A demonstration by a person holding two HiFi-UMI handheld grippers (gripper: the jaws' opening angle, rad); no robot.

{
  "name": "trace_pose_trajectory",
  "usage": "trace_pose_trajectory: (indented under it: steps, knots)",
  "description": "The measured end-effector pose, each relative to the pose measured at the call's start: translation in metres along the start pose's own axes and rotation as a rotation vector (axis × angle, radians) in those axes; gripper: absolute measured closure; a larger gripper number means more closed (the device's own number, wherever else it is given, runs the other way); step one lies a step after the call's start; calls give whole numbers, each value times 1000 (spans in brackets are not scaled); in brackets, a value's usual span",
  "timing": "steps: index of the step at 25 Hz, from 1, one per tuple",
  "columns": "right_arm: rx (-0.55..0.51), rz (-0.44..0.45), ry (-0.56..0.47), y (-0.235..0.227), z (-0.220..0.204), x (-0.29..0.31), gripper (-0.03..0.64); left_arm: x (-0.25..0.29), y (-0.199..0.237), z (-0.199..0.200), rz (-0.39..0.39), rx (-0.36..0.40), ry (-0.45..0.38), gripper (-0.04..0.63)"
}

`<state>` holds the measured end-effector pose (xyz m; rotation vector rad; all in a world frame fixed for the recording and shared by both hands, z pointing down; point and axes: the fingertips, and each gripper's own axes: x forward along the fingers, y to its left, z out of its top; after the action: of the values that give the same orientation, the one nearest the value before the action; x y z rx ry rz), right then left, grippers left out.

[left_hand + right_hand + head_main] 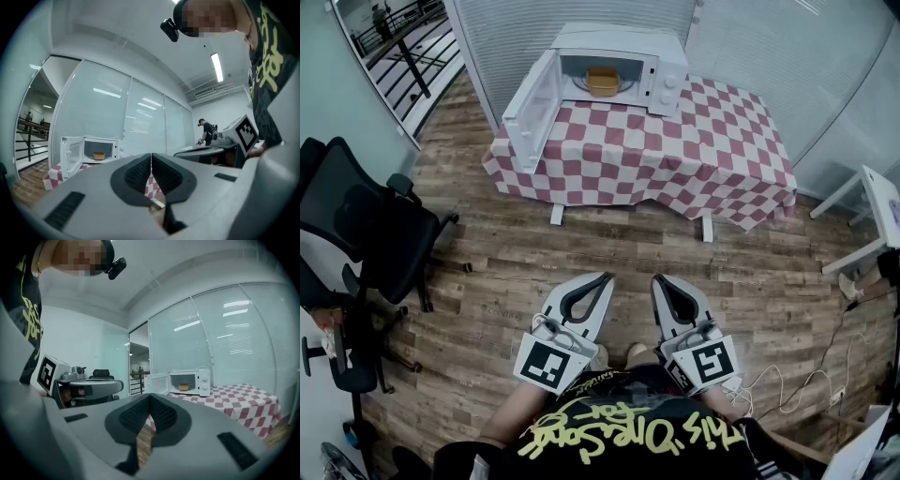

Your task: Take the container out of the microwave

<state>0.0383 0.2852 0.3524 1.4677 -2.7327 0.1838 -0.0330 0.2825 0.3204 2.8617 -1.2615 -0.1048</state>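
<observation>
A white microwave (614, 66) stands on a table with a red-and-white checked cloth (712, 145), its door (532, 108) swung wide open to the left. A small tan container (602, 81) sits inside the cavity. It also shows as the container (99, 155) in the left gripper view and the container (183, 387) in the right gripper view. My left gripper (606, 277) and right gripper (660, 279) are held side by side over the wood floor, far short of the table. Both are shut and hold nothing. Seen along its own jaws, the left gripper (151, 157) is level, as is the right gripper (150, 397).
A black office chair (366, 234) stands at the left. A white side table (877, 202) and floor cables (806, 384) are at the right. A glass wall with blinds runs behind the table. Another person (205, 131) stands far off to the right.
</observation>
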Motion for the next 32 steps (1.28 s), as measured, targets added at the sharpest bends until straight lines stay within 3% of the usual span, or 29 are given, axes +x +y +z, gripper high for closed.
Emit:
trace_pose_trajectory:
  steps: [17,32]
  knots:
    - [-29,8,8,3,-3,8,607,1,7,-2,11,2,-6,583]
    - [35,-17,9,4,-8,1,606,-4,10,-7,26,-24,7,583]
